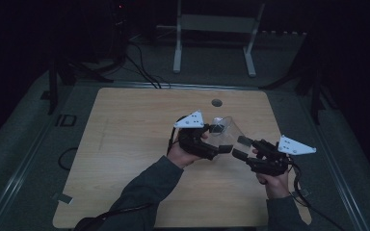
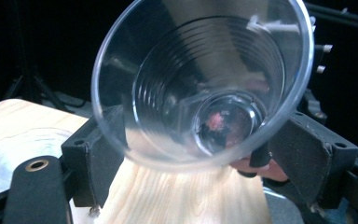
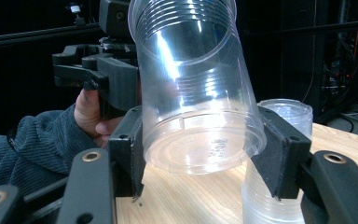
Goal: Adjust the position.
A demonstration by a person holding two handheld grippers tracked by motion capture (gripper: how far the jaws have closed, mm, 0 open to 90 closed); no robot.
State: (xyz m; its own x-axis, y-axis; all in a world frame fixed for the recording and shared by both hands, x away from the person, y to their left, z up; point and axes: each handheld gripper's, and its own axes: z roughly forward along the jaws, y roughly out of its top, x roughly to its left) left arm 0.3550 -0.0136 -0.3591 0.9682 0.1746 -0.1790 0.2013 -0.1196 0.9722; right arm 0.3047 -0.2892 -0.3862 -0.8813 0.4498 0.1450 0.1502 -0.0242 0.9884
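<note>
A clear plastic cup [image 1: 229,130] hangs tilted above the middle of the wooden table [image 1: 125,144], between both grippers. My left gripper [image 1: 220,138] is shut on it near the rim; in the left gripper view I look into the cup's [image 2: 205,70] open mouth, with the left gripper's [image 2: 200,158] pads on either side. My right gripper [image 1: 240,147] is shut on the cup's base end. In the right gripper view the cup's [image 3: 191,84] base faces me between the right gripper's [image 3: 205,158] pads, and the left gripper's body stands behind it at upper left.
A stack of clear cups [image 3: 279,186] stands upside down on the table just behind my right gripper's jaw. A small round hole [image 1: 216,102] sits near the table's far edge. A white frame [image 1: 217,29] and cables [image 1: 139,67] lie on the floor beyond.
</note>
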